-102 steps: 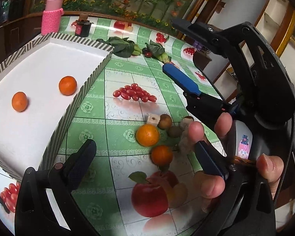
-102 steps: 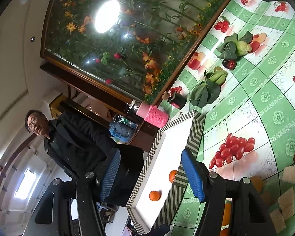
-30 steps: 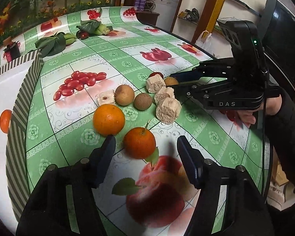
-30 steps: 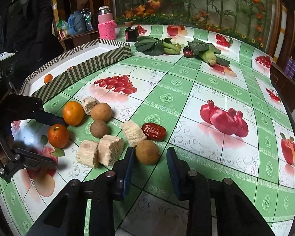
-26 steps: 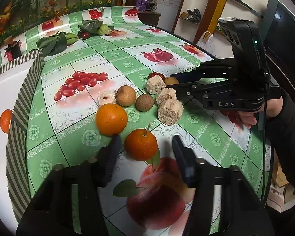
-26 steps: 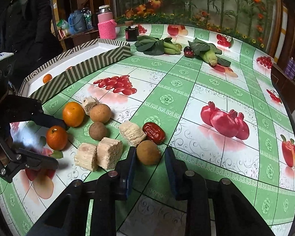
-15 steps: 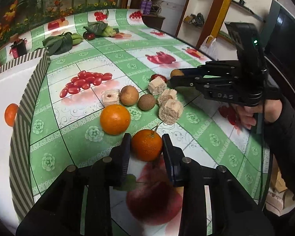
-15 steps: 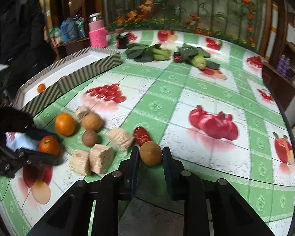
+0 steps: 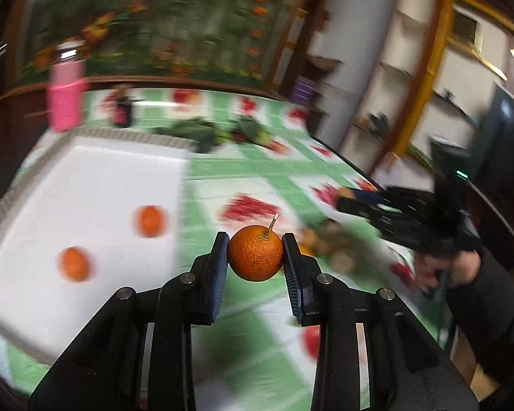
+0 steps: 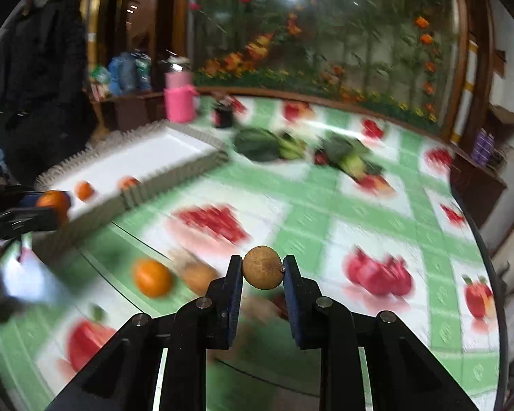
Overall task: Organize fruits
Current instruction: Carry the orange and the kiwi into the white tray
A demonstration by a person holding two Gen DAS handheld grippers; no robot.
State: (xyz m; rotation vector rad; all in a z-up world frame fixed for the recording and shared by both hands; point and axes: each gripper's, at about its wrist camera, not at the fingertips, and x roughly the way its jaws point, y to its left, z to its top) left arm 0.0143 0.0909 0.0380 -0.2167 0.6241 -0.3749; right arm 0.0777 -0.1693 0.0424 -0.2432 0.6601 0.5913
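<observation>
Carrying step: left tongs [image 9: 255, 257] clamp an orange [image 9: 255, 252], right tongs [image 10: 261, 271] clamp a brown fruit [image 10: 262, 267], both lifted. Next: release gently into the tray [image 9: 102, 171], far left.

Heavy motion blur smears both backgrounds (fisheye edges darken); only the jaws stay sharp.

Four oranges [image 9: 255, 252]; two brown fruits [image 10: 262, 267]; one tray [image 9: 96, 171]
</observation>
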